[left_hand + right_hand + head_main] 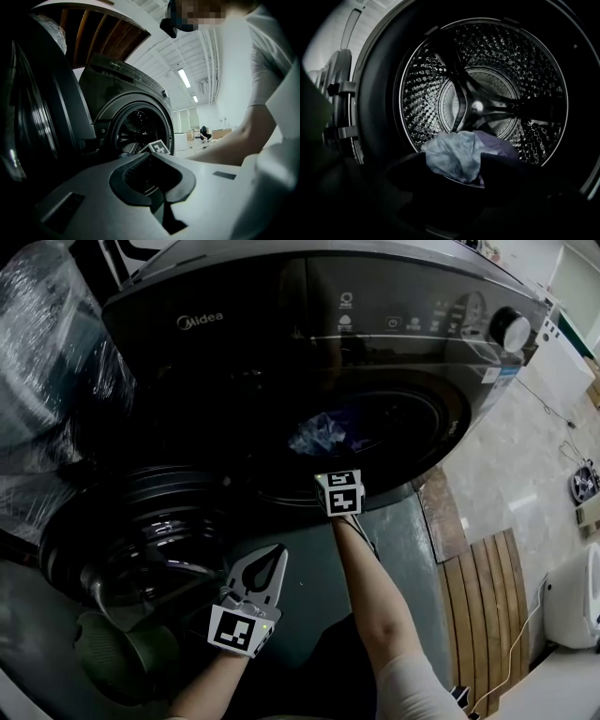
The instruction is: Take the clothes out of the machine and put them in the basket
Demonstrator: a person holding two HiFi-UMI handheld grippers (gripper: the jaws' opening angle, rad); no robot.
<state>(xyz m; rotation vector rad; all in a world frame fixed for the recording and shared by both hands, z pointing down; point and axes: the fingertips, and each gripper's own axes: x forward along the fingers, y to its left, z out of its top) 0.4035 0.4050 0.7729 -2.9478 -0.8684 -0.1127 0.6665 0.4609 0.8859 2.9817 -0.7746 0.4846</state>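
A dark front-loading washing machine (281,324) stands with its round door (141,531) swung open to the left. Inside the steel drum (487,84) lies a crumpled light blue cloth (454,157) on a purple one (499,146); the blue cloth (319,434) also shows in the head view. My right gripper (454,177) reaches into the drum mouth, open, its dark fingers on either side of the blue cloth and just short of it. Its marker cube (339,491) shows at the opening. My left gripper (277,553) hovers before the door, shut and empty. A dark green basket (122,652) sits below the door.
A bulky thing wrapped in clear plastic (42,352) stands left of the machine. Wooden slats (483,615), a white appliance (577,601) and a thin cable (525,634) lie on the floor at the right. The person's arm (234,145) crosses the left gripper view.
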